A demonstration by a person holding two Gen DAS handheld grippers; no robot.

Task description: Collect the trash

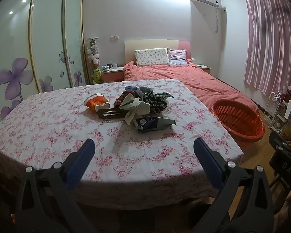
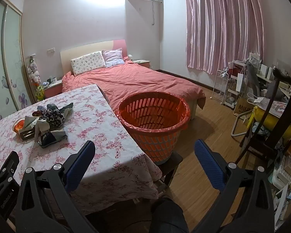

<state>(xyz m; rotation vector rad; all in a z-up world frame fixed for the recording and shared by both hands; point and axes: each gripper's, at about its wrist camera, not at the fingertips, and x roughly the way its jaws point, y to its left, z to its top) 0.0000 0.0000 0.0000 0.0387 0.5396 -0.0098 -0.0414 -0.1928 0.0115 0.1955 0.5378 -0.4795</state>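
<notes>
Clearly the one container is the orange basket [image 2: 154, 124], a slotted plastic bin lined with a thin red bag [image 2: 185, 114] folded over its rim. It stands on a low dark stool [image 2: 171, 162] just beside the right edge of the counter [image 2: 99, 136], between the counter and the bed [image 2: 141, 81]. What shows of its inside holds nothing; the very bottom is partly hidden by the near wall.

The trash pile [image 1: 139, 105] lies heaped near the middle of the counter, on the pink-flowered tablecloth [image 1: 48, 128]. It is a loose mix: an orange and white crumpled packet [image 1: 96, 102] at the left, a dark flat slotted piece [image 1: 111, 114] touching it, pale crumpled paper [image 1: 134, 107] in the centre, a black floral wad [image 1: 157, 103] behind that, and a flattened blue-grey wrapper [image 1: 153, 124] nearest the camera.

Both sets of fingers are spread wide and released, with nothing between them. The left gripper [image 1: 144, 147] hovers over the near part of the counter, apart from the pile. The right gripper [image 2: 144, 150] points toward the counter's corner and the basket.
</notes>
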